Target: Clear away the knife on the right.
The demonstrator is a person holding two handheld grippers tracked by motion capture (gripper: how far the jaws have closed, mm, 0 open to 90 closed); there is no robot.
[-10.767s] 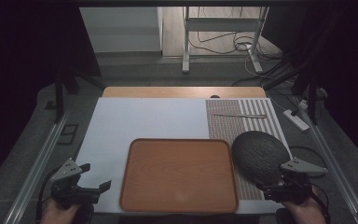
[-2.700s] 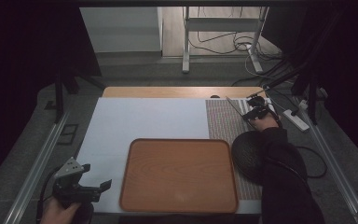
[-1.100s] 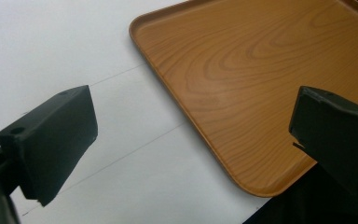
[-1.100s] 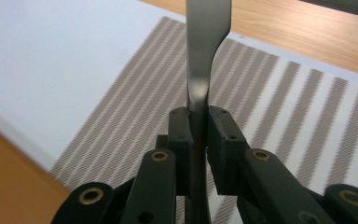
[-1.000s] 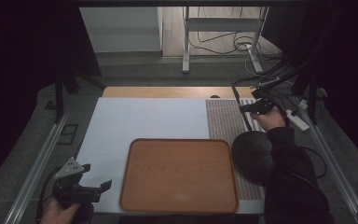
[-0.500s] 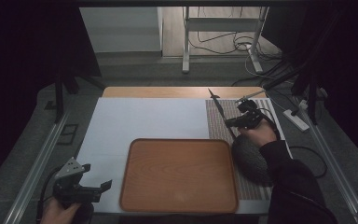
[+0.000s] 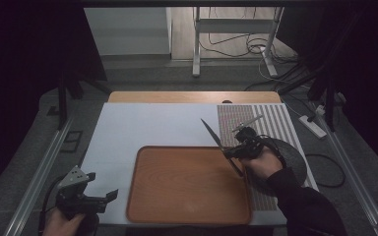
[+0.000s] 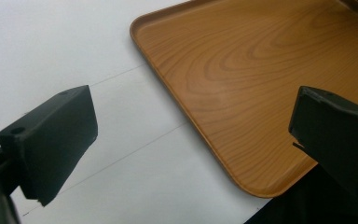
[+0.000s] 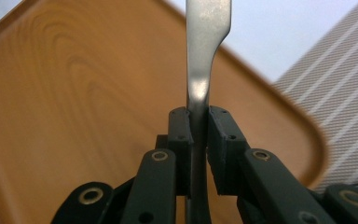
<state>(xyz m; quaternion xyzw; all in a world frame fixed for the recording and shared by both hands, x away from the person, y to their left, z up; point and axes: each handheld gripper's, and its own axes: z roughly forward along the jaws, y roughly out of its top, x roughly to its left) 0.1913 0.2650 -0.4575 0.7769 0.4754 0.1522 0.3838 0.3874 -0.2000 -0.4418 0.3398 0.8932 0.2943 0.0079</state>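
Right tongs (image 7: 237,149) clamp a slim silver metal knife (image 9: 204,56) by its handle (blade tilted up) over the brown wooden tray's (image 7: 187,187) right edge. Left tongs (image 7: 109,196) gape wide, empty, above the white bench (image 7: 147,123).

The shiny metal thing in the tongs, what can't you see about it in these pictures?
- Its top end: in the right gripper view the metal utensil runs off the top edge.
- What kind it is: in the high view the utensil is too thin and dim to name.
- Its gripped part: the right tongs cover it there.
- The dark round object: in the high view the person's hand and sleeve hide part of it.
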